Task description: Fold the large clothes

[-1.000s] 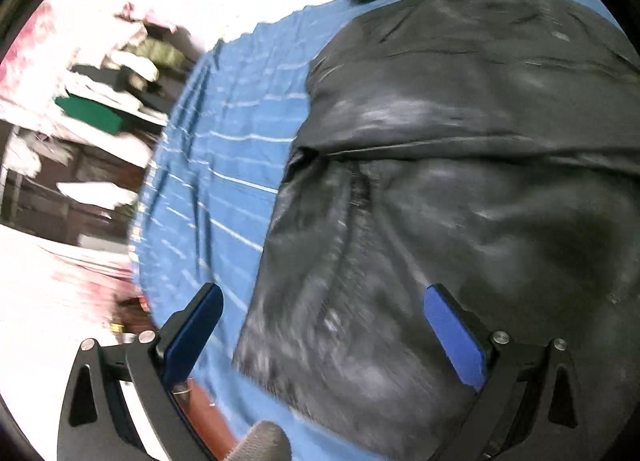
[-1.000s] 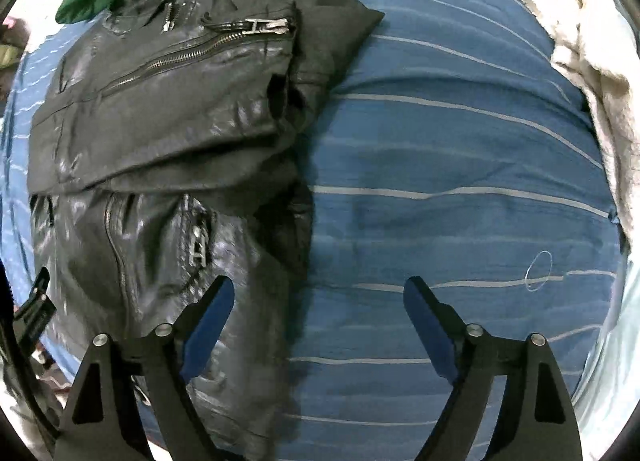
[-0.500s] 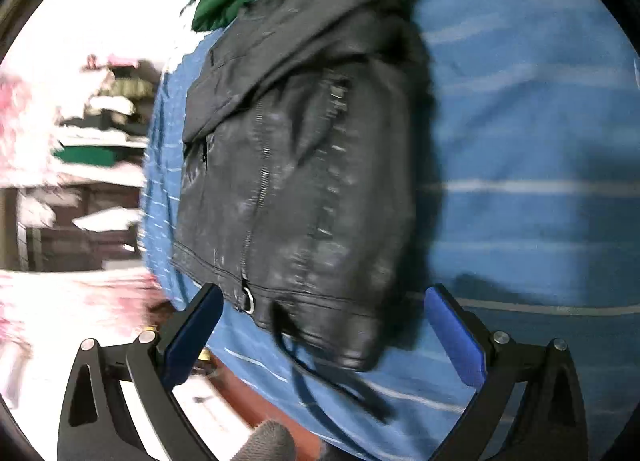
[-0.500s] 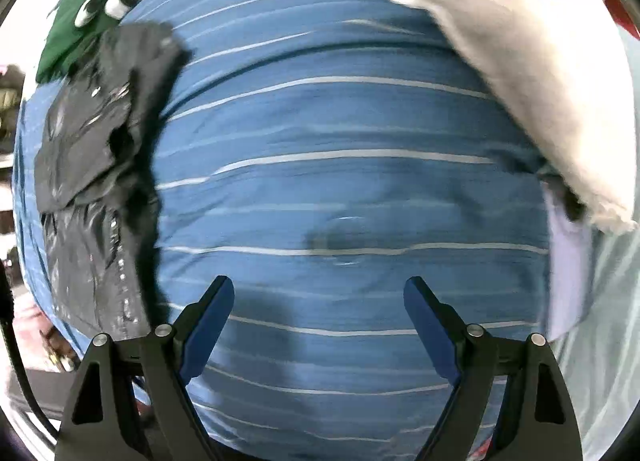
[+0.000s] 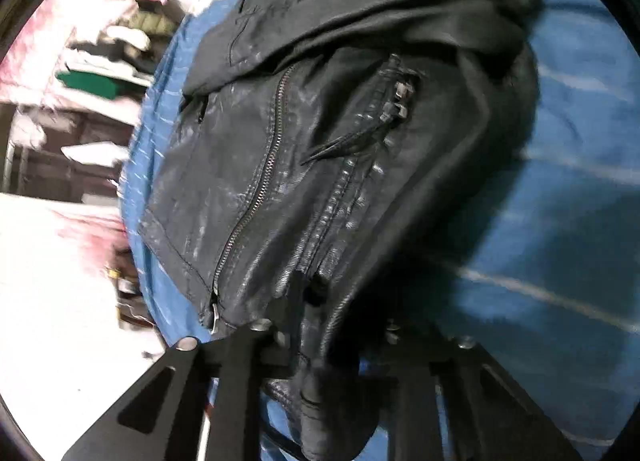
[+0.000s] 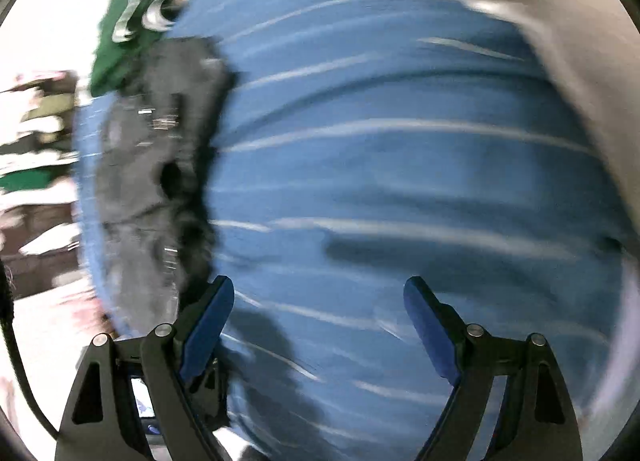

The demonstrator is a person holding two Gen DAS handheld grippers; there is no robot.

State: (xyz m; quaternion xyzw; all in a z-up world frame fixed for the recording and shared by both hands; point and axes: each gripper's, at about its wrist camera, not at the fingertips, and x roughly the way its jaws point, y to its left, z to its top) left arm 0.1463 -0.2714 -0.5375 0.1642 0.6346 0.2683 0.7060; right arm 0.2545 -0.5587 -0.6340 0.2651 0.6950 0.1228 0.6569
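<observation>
Leather jacket [image 5: 344,165] on bed [image 5: 580,189] near left edge, long axis running straight ahead of your left gripper [image 5: 320,341], apparently clamped on near hem. Right gripper [image 6: 320,325] empty, jaws wide, jacket off its left.

In the right wrist view, the blue white-striped bedspread [image 6: 380,189] lies bare across the centre and lower right. The folded black leather jacket [image 6: 152,181] blocks the left side, a green garment [image 6: 120,45] the upper left, and a cream fleecy blanket [image 6: 580,61] the upper right.
</observation>
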